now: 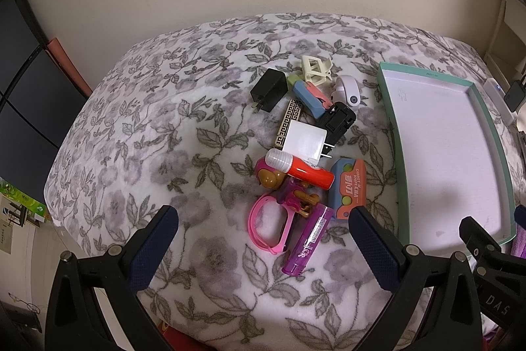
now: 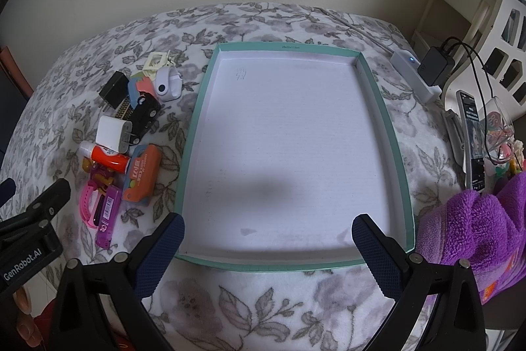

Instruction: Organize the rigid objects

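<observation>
Both grippers hang spread and empty: the left gripper [image 1: 263, 239] faces the heaped small plastic trinkets [image 1: 305, 147], the right gripper [image 2: 268, 239] the bare teal-rimmed cardboard tray [image 2: 197, 107], presumably their destination.

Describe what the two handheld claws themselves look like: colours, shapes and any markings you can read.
Both match. The left claw and right claw each have black triangular-framed arms with silver rivets, ending in navy fingers with dimpled pads. Seen from the other camera, the left body reads "GenRobot.AI" and the right one shows "DAS". No cables or sleeves are visible.
</observation>
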The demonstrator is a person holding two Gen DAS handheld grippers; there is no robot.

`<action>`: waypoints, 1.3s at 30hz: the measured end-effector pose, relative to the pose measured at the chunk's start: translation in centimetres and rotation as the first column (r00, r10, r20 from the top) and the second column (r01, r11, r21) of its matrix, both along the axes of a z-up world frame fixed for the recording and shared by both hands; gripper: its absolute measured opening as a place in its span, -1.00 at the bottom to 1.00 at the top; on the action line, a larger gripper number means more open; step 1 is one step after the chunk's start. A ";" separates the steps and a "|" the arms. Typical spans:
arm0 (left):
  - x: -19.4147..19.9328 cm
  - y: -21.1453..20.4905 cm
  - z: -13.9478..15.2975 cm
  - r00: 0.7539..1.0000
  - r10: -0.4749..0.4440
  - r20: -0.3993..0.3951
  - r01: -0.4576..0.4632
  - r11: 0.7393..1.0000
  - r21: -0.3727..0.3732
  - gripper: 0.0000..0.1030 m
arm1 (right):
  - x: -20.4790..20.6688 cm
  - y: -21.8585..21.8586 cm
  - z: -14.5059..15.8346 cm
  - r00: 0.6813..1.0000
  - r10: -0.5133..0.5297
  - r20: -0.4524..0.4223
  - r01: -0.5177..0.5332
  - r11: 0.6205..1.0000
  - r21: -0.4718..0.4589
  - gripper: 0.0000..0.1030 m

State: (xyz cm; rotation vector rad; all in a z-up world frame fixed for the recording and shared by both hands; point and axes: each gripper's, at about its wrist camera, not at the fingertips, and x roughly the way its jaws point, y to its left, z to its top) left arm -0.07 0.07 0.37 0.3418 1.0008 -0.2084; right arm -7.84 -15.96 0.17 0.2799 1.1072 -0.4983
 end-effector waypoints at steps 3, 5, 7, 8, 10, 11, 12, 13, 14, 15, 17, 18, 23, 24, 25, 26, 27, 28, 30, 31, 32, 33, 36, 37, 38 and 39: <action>0.1 0.0 -0.3 1.000 -0.005 -0.018 0.005 1.000 0.000 1.00 | 0.4 0.1 0.3 1.000 0.004 0.013 -0.004 1.000 -0.007 1.00; 0.4 -0.1 -1.0 0.999 -0.016 -0.051 0.017 1.000 0.009 1.00 | 0.9 -0.2 0.6 1.000 0.006 0.023 -0.007 1.000 0.014 1.00; 0.9 -0.3 -1.9 0.994 -0.030 -0.101 0.031 0.999 0.010 1.00 | 1.4 -0.4 0.7 1.000 0.001 0.024 -0.002 0.999 0.032 1.00; 1.2 -0.3 -2.3 0.991 -0.036 -0.131 0.037 0.999 0.006 1.00 | 1.7 -0.5 0.8 1.000 -0.002 0.023 0.001 0.999 0.037 1.00; 1.9 -0.3 -3.1 0.979 -0.047 -0.200 0.044 0.999 -0.019 1.00 | 2.3 -0.5 0.9 1.000 -0.001 0.021 0.000 0.999 0.046 1.00; 2.3 -0.2 -3.5 0.971 -0.045 -0.233 0.038 0.999 -0.035 1.00 | 2.6 -0.4 1.0 1.000 0.003 0.025 -0.005 0.999 0.055 1.00; 2.6 0.1 -4.0 0.966 -0.035 -0.257 0.024 0.999 -0.045 0.99 | 2.9 -0.3 1.0 0.999 0.011 0.031 -0.012 0.998 0.063 1.00; 3.0 0.3 -4.3 0.961 -0.024 -0.274 0.011 0.999 -0.047 0.99 | 3.3 -0.2 1.1 0.999 0.022 0.036 -0.024 0.997 0.074 1.00; 3.3 0.5 -4.5 0.959 -0.013 -0.282 0.001 0.999 -0.045 0.99 | 3.6 0.0 1.0 0.999 0.030 0.038 -0.033 0.996 0.083 0.99; 3.6 0.7 -4.7 0.959 -0.003 -0.284 -0.008 0.999 -0.039 0.99 | 4.0 0.2 1.0 0.999 0.038 0.039 -0.041 0.995 0.089 0.98; 4.0 1.0 -4.9 0.962 0.021 -0.273 -0.025 1.000 -0.011 0.99 | 4.8 0.6 0.8 0.998 0.052 0.039 -0.056 0.993 0.100 0.95; 4.1 1.0 -5.0 0.964 0.026 -0.266 -0.026 1.000 0.004 0.99 | 5.3 0.7 0.7 0.998 0.058 0.037 -0.061 0.993 0.104 0.94; 5.1 1.2 -5.8 0.959 0.028 -0.283 -0.019 0.999 0.034 0.99 | 7.3 1.6 -0.3 0.996 0.090 0.019 -0.092 0.988 0.124 0.87; 5.4 1.4 -6.1 0.959 0.039 -0.282 -0.026 0.998 0.050 0.98 | 7.7 1.8 -0.6 0.995 0.097 0.015 -0.099 0.987 0.128 0.86; 5.9 1.5 -6.4 0.958 0.049 -0.282 -0.033 0.998 0.061 0.95 | 8.1 2.1 -0.8 0.995 0.103 0.012 -0.104 0.986 0.131 0.85; 6.1 1.6 -6.7 0.957 0.060 -0.284 -0.041 0.997 0.070 0.92 | 8.3 2.2 -1.0 0.994 0.109 0.009 -0.109 0.985 0.135 0.84; 6.3 1.7 -6.9 0.955 0.064 -0.291 -0.044 0.996 0.073 0.84 | 8.6 2.4 -1.1 0.993 0.114 0.006 -0.113 0.984 0.139 0.82; 6.4 1.9 -7.2 0.951 0.067 -0.303 -0.046 0.996 0.075 0.77 | 8.9 2.5 -1.3 0.993 0.118 0.002 -0.117 0.983 0.140 0.81; 6.5 1.9 -7.8 0.945 0.068 -0.319 -0.043 0.996 0.084 0.73 | 9.5 2.8 -1.6 0.992 0.128 0.001 -0.127 0.981 0.149 0.79; 6.5 2.0 -7.9 0.944 0.067 -0.322 -0.041 0.995 0.088 0.69 | 9.7 3.0 -1.7 0.991 0.133 0.004 -0.132 0.978 0.159 0.78; 6.6 1.9 -8.0 0.944 0.065 -0.323 -0.036 0.995 0.095 0.68 | 9.8 3.2 -1.8 0.990 0.139 0.007 -0.139 0.976 0.170 0.76; 6.5 1.9 -8.1 0.945 0.062 -0.322 -0.031 0.995 0.099 0.67 | 10.0 3.3 -2.0 0.989 0.148 0.008 -0.147 0.973 0.180 0.73; 6.6 1.7 -8.6 0.942 0.050 -0.332 -0.015 0.994 0.108 0.65 | 10.4 3.9 -2.5 0.985 0.172 0.011 -0.170 0.964 0.202 0.66; 6.7 1.6 -8.6 0.941 0.047 -0.335 -0.012 0.994 0.107 0.64 | 10.5 4.0 -2.6 0.984 0.178 0.012 -0.176 0.962 0.208 0.65; 6.7 1.6 -8.7 0.940 0.043 -0.338 -0.008 0.995 0.104 0.62 | 10.5 4.1 -2.7 0.983 0.182 0.014 -0.180 0.960 0.213 0.62; 6.7 1.6 -8.8 0.940 0.038 -0.340 -0.004 0.995 0.100 0.57 | 10.5 4.2 -2.8 0.983 0.184 0.016 -0.183 0.958 0.220 0.59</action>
